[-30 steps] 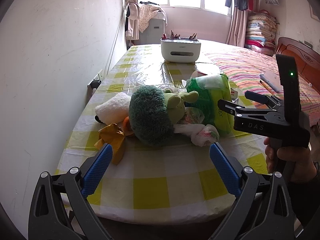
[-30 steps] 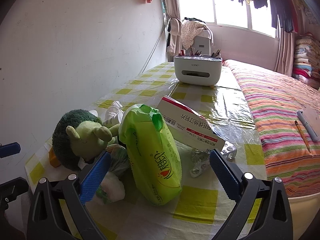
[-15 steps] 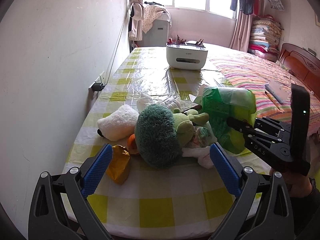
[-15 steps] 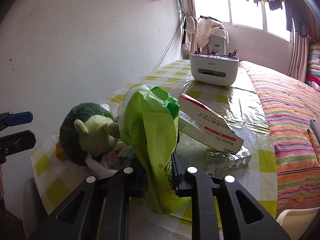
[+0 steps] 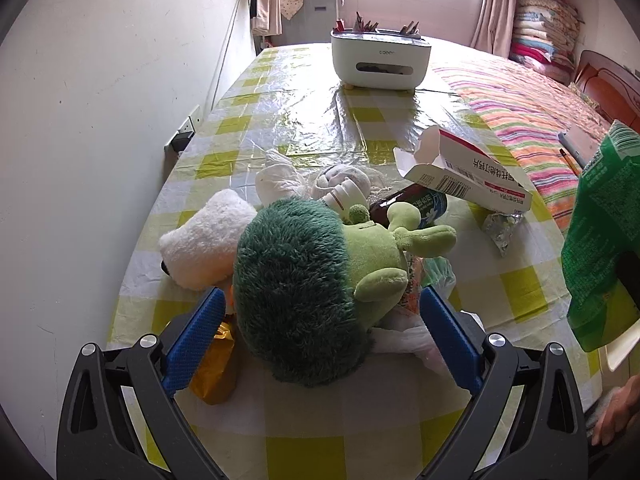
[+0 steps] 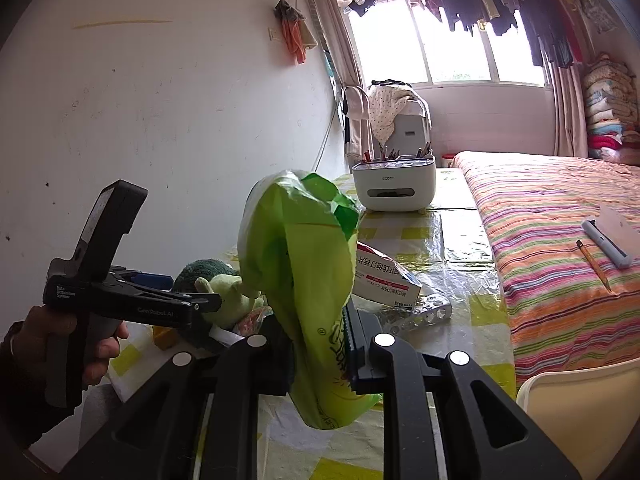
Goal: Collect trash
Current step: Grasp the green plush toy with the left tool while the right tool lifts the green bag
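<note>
A yellow-checked table [image 5: 304,420] carries a green plush toy [image 5: 304,288], medicine box [image 5: 476,178] and white organizer [image 5: 380,60].

The green toy [image 5: 308,288] hides most of the brown bottle [image 5: 404,204]. The green bag [image 5: 600,240] is cut by the right edge. The box text [image 5: 492,172] is too small to read.

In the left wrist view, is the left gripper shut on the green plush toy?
No. The left gripper has its jaws standing wide open, with the green plush toy lying on the table between them, unpressed.
</note>
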Demonstrator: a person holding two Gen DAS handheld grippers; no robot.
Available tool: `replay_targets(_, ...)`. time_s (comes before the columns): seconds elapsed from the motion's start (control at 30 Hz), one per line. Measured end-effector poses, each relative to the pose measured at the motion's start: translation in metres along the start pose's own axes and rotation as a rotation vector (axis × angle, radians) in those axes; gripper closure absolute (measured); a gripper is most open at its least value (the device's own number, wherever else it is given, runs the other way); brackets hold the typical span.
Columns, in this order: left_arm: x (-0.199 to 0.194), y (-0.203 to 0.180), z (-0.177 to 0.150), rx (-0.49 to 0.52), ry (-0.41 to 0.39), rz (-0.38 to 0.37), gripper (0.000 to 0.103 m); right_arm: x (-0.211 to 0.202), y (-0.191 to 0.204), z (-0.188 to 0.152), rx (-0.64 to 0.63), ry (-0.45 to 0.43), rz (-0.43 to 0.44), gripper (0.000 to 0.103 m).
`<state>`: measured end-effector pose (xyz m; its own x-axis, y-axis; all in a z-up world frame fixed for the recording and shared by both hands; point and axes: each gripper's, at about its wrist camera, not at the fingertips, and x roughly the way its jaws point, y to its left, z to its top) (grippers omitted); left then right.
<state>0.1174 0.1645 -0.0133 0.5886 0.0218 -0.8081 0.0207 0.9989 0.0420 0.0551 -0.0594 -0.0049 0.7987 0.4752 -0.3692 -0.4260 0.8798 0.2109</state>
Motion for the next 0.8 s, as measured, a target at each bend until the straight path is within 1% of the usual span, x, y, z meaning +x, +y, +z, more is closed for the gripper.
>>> replay_targets(0.07,0.011,0.003,0.001,-0.025,0.038,-0.002,0.007,-0.003,-0.001,-0.001,-0.002,-0.006,-0.005,0.085)
replay_targets(0.1,0.017,0.005,0.001,-0.035,0.057,-0.016,0.007,-0.004,-0.002,-0.001,-0.004,-0.007,-0.008,0.085)
replay_targets(0.17,0.025,0.007,0.000,-0.047,0.086,-0.006,0.007,-0.004,-0.004,-0.002,0.001,-0.006,-0.009,0.085)
replay_targets(0.23,0.029,0.010,-0.001,-0.070,0.090,-0.033,0.007,-0.004,-0.008,-0.004,0.015,-0.008,-0.010,0.085)
replay_targets(0.27,0.029,0.012,-0.002,-0.085,0.086,-0.039,0.009,-0.005,-0.011,-0.004,0.022,-0.012,-0.013,0.085)
replay_targets(0.3,0.029,0.013,-0.003,-0.096,0.074,-0.046,0.014,-0.006,-0.012,-0.005,0.029,-0.017,-0.018,0.085)
replay_targets(0.33,0.028,0.013,-0.003,-0.099,0.063,-0.045,0.016,-0.008,-0.014,-0.005,0.036,-0.022,-0.020,0.085)
replay_targets(0.4,0.026,0.012,-0.004,-0.096,0.046,-0.042,0.022,-0.010,-0.016,-0.005,0.046,-0.029,-0.026,0.085)
replay_targets(0.5,0.023,0.012,-0.005,-0.111,0.016,-0.041,0.027,-0.014,-0.017,-0.006,0.041,-0.042,-0.042,0.085)
replay_targets(0.63,0.013,0.008,-0.004,-0.118,-0.035,-0.034,0.028,-0.018,-0.018,-0.007,0.047,-0.054,-0.053,0.085)
replay_targets(0.8,-0.010,-0.001,-0.002,-0.106,-0.130,-0.016,0.028,-0.023,-0.025,-0.007,0.064,-0.072,-0.077,0.085)
